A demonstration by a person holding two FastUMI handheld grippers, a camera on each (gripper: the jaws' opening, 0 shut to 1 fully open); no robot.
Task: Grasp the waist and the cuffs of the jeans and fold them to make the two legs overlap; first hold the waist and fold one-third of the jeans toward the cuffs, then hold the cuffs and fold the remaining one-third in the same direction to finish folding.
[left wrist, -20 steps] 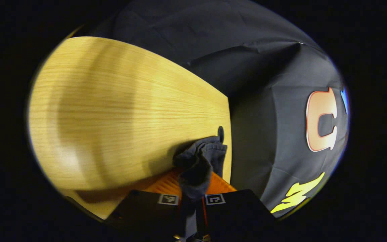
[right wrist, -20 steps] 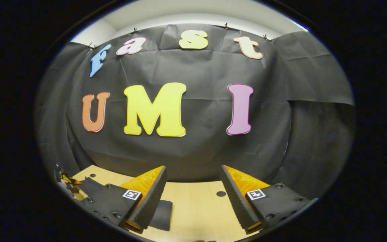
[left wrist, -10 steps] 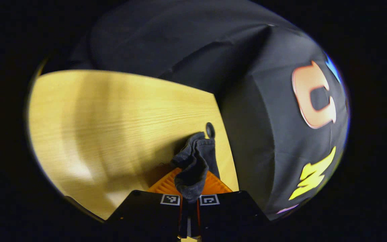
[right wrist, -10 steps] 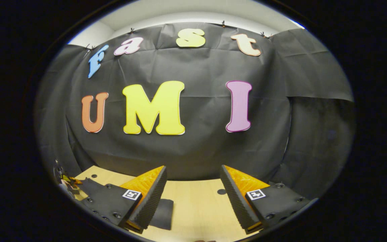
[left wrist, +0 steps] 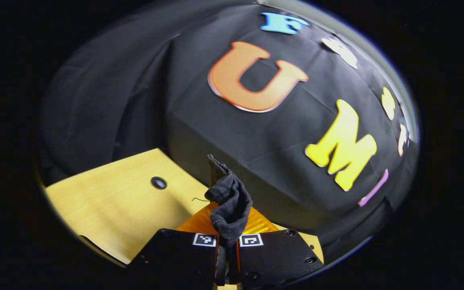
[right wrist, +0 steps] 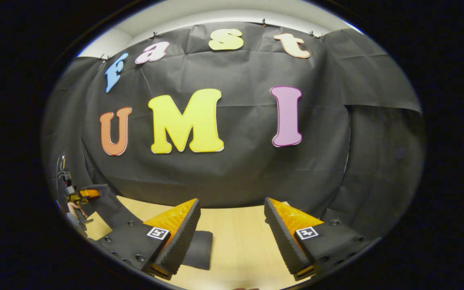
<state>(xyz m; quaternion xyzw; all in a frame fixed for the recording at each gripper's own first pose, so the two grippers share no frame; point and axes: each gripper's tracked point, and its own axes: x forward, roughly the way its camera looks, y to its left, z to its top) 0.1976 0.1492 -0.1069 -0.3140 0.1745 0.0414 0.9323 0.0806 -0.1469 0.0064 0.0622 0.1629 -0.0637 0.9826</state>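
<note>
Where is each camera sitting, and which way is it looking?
Left gripper view: rides on the left claw, looking along it across the light wooden table toward the black cloth wall; its fingers pinch bunched dark denim jeans.
Right gripper view: rides on the right claw, low over the table, facing the wall; its fingers stand apart, holding nothing.
Shared: table, wall, the jeans; the right gripper view catches the left claw far left.

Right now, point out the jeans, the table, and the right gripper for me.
jeans (left wrist: 230, 205), left gripper view, bunched cloth above the fingers.
table (left wrist: 111, 201), left gripper view, bare wood top.
right gripper (right wrist: 232, 237), right gripper view, gap between its open fingers.
</note>
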